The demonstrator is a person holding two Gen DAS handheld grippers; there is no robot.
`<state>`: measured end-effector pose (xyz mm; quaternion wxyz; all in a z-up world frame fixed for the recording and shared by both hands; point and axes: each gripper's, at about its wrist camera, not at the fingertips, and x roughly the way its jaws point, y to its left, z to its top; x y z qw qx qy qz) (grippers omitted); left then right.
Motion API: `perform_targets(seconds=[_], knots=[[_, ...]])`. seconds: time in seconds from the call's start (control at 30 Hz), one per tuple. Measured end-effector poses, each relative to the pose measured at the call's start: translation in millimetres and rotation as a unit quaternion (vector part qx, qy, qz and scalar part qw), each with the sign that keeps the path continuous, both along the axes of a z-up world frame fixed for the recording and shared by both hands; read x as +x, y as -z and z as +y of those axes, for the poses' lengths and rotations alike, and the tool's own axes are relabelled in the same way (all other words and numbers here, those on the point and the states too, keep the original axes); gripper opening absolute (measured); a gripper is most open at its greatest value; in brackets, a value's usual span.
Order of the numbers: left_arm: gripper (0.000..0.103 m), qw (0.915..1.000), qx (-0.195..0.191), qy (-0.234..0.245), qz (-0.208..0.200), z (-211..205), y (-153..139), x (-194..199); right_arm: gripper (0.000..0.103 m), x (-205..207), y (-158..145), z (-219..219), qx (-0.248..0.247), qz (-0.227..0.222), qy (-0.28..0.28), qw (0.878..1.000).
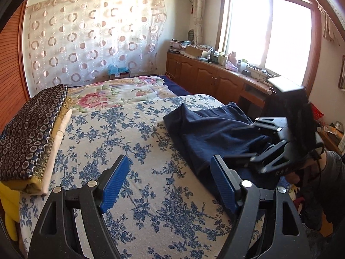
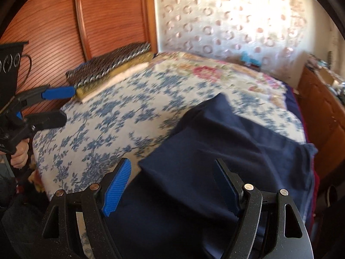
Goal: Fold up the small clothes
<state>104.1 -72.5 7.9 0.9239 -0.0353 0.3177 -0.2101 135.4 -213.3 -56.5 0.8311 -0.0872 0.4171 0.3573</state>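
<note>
A navy blue garment [image 1: 207, 133] lies rumpled on the blue-flowered bedspread [image 1: 120, 133], near the bed's right side. My left gripper [image 1: 170, 181] is open and empty above the bedspread, to the left of the garment's near edge. My right gripper [image 2: 172, 185] is open and hovers over the garment [image 2: 226, 151], with nothing between its fingers. In the left wrist view the right gripper [image 1: 252, 140] shows at the right, over the garment. In the right wrist view the left gripper [image 2: 62, 103] shows at the far left, open.
A stack of folded patterned quilts [image 1: 30, 138] lies at the bed's left side. A pink-flowered blanket [image 1: 112, 95] covers the far end. Wooden cabinets [image 1: 207, 75] with clutter run under the window at the right. A wooden wardrobe [image 2: 86, 21] stands behind the bed.
</note>
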Motion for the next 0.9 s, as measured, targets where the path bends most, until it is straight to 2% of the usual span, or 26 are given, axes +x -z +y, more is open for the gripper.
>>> perform_targets(seconds=[0.17,0.2,0.27,0.3,0.33,0.4,0.5,0.6,0.7,0.77,0.83,0.87,0.9], knots=[[0.079,0.9999,-0.006,-0.005,0.007,3.7,5.2,1.3,0.079,18.7,26.6,18.8,-0.032,0.036,-0.022,0.999],[0.079,0.9999,-0.006,-0.004,0.008,3.5,5.9,1.5,0.073,21.7,31.8,21.0,-0.046,0.037,-0.022,0.998],[0.079,0.9999,-0.008,-0.004,0.008,3.9,6.6,1.3,0.053,26.9,39.7,27.2,-0.065,0.035,-0.025,0.997],[0.079,0.9999,-0.01,-0.006,0.01,4.1,6.8,0.7,0.027,30.1,41.9,26.5,-0.071,0.033,-0.024,0.997],[0.079,0.9999,-0.01,-0.006,0.01,4.3,6.8,-0.1,0.007,33.4,41.4,24.2,-0.07,0.032,-0.022,0.997],[0.079,0.9999,-0.012,-0.005,0.01,4.0,6.9,-0.3,0.005,37.4,31.9,16.9,-0.044,0.027,-0.012,0.999],[0.079,0.9998,-0.013,-0.004,0.013,3.0,7.2,0.9,0.004,52.4,-0.1,-11.5,-0.005,-0.011,0.033,0.999],[0.079,0.9998,-0.015,-0.002,0.013,1.0,7.7,1.7,0.004,75.2,-28.4,-43.4,0.008,-0.044,0.082,0.996],[0.079,0.9998,-0.014,0.002,0.014,-1.1,8.5,0.5,0.004,109.8,-43.7,-74.5,-0.01,-0.064,0.133,0.989],[0.079,0.9998,-0.015,0.003,0.015,-2.7,9.7,0.7,0.004,135.2,-46.5,-97.8,-0.035,-0.077,0.183,0.98],[0.079,0.9997,-0.015,0.004,0.017,-4.5,10.3,0.8,0.004,160.5,-39.7,-118.7,-0.062,-0.07,0.244,0.965],[0.079,0.9997,-0.013,0.005,0.018,-5.8,10.8,0.9,0.008,170.5,-34.2,-128.9,-0.069,-0.059,0.263,0.96],[0.079,0.9997,-0.011,0.006,0.019,-7.4,11.5,1.0,0.02,177.1,-29.9,-137.0,-0.07,-0.049,0.272,0.958]])
